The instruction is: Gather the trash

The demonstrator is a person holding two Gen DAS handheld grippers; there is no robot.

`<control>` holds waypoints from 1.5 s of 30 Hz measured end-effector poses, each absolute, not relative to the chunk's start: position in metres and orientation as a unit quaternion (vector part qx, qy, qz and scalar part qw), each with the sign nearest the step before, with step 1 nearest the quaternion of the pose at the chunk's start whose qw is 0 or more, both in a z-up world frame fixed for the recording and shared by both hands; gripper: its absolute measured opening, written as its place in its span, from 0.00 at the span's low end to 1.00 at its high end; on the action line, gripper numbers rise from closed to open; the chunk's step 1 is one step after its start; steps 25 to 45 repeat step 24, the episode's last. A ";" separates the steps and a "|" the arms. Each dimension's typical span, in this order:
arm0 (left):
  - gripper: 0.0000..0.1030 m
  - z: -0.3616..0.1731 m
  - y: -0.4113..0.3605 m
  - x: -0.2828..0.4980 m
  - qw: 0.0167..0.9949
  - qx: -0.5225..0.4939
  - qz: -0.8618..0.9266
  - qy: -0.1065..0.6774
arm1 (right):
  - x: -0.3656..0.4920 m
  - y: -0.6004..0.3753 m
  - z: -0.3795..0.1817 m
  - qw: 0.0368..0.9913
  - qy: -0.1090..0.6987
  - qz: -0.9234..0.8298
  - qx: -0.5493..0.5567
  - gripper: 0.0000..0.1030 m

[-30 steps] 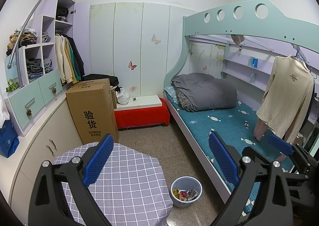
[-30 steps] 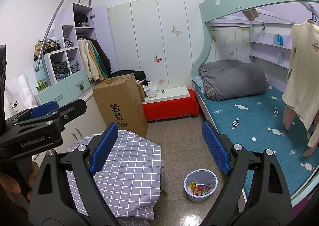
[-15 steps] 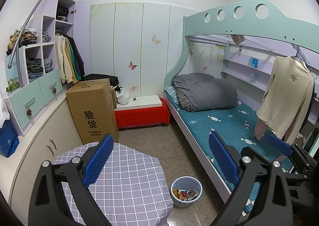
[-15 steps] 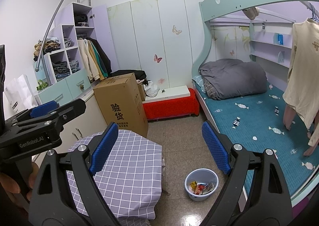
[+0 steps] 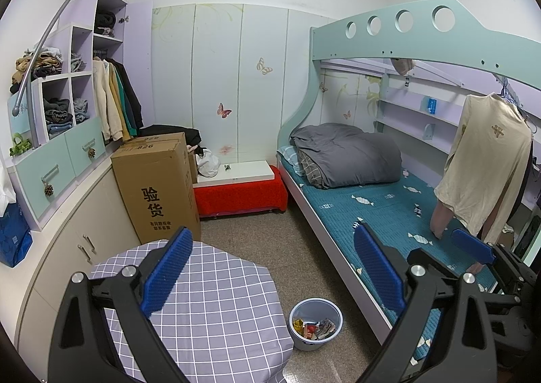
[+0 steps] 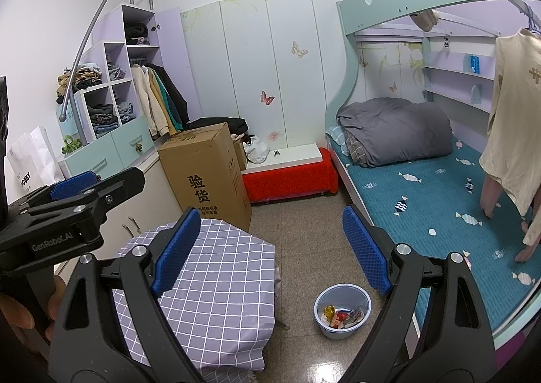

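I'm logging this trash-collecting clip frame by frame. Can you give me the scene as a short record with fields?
room: small bedroom with a bunk bed
trash bin: pale blue bin on the floor between the table and the bed, upright
bin contents: wrappers and scraps inside
table: checked grey cloth over it, near the cardboard box
left gripper: open, holding nothing
right gripper: open, holding nothing
loose trash on floor: none seen

Cardboard box (image 5: 159, 186): "验货", "826". Left gripper (image 6: 72, 184): "GenRobot.AI".
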State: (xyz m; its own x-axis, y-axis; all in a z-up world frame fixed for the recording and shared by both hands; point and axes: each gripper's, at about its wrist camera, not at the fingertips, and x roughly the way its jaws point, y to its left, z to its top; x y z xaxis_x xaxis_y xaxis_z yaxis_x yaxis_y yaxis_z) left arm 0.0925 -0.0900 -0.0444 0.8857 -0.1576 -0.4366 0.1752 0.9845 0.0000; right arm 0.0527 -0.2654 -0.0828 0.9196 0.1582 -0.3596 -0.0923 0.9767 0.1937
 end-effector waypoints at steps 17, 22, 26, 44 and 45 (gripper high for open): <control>0.92 -0.048 -0.089 0.094 0.970 0.019 -0.083 0.227 | 0.054 -0.253 -0.091 0.974 0.196 0.067 0.088 0.82; 0.92 -0.053 -0.082 0.097 0.970 0.016 -0.079 0.231 | 0.056 -0.251 -0.093 0.973 0.202 0.070 0.088 0.82; 0.92 -0.056 -0.079 0.098 0.969 0.015 -0.077 0.236 | 0.059 -0.249 -0.095 0.972 0.207 0.072 0.089 0.82; 0.92 -0.056 -0.079 0.098 0.969 0.015 -0.077 0.236 | 0.059 -0.249 -0.095 0.972 0.207 0.072 0.089 0.82; 0.92 -0.056 -0.079 0.098 0.969 0.015 -0.077 0.236 | 0.059 -0.249 -0.095 0.972 0.207 0.072 0.089 0.82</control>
